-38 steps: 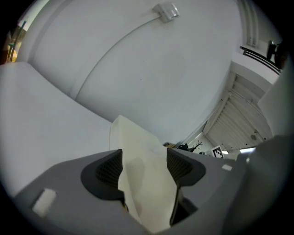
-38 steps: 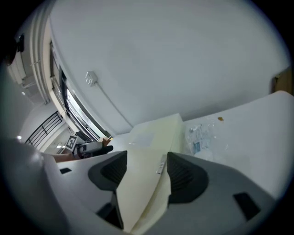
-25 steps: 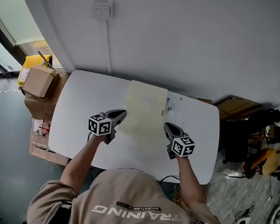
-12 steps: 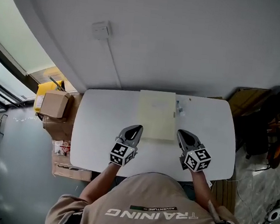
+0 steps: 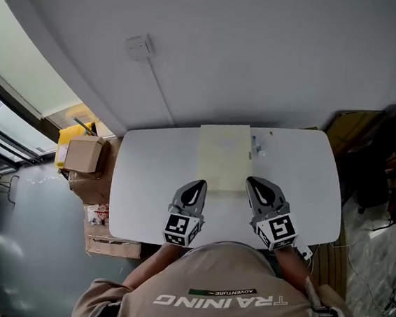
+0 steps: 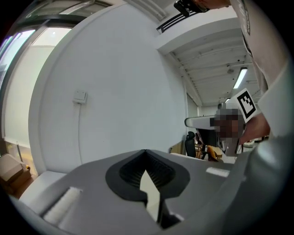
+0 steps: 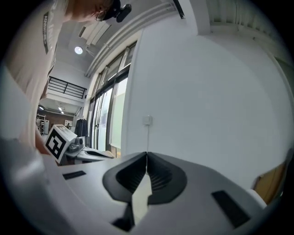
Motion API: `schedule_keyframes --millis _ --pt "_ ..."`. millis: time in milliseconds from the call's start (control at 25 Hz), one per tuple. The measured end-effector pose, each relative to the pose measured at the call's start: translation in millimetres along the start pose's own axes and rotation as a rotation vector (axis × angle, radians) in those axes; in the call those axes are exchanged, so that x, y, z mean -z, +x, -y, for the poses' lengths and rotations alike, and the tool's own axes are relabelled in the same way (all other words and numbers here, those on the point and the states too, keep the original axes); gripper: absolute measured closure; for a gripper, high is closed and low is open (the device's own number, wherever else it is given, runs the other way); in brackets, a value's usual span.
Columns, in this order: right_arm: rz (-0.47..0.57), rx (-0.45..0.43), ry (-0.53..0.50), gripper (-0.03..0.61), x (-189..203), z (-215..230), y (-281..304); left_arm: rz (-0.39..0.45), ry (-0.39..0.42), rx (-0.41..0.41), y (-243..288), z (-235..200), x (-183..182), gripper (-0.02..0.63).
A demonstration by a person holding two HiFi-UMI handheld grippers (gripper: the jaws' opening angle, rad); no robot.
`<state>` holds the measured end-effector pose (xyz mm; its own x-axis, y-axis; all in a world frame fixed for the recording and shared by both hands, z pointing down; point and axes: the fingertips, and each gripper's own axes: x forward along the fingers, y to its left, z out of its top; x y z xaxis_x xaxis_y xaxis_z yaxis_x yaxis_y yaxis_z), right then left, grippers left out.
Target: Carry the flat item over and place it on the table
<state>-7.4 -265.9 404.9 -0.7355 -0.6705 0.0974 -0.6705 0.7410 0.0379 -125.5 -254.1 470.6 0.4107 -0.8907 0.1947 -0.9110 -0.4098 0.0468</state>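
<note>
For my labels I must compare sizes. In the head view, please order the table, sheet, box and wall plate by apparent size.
1. Table, largest by far.
2. Sheet.
3. Box; it stands beside the table, perhaps farther from the camera, so its true size is unsure.
4. Wall plate, clearly the smallest.
</note>
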Motion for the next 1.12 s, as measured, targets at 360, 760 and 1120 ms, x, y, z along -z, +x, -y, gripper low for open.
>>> schedule_keyframes --millis 360,760,1120 --pt "0.029 0.116 0.019 0.571 -19.6 41.3 -2.6 0.074 0.044 -0.067 3.1 -34.0 -59.3 0.607" --pt "0.107 0.131 -0.036 0.571 -59.2 55.5 14.9 0.090 0.102 -0.077 21.9 -53.3 -93.3 0.607" --pt "0.087 0.131 -0.029 0.571 -58.1 54.1 21.8 0.074 0.101 -0.070 25.9 -54.9 -92.6 0.607"
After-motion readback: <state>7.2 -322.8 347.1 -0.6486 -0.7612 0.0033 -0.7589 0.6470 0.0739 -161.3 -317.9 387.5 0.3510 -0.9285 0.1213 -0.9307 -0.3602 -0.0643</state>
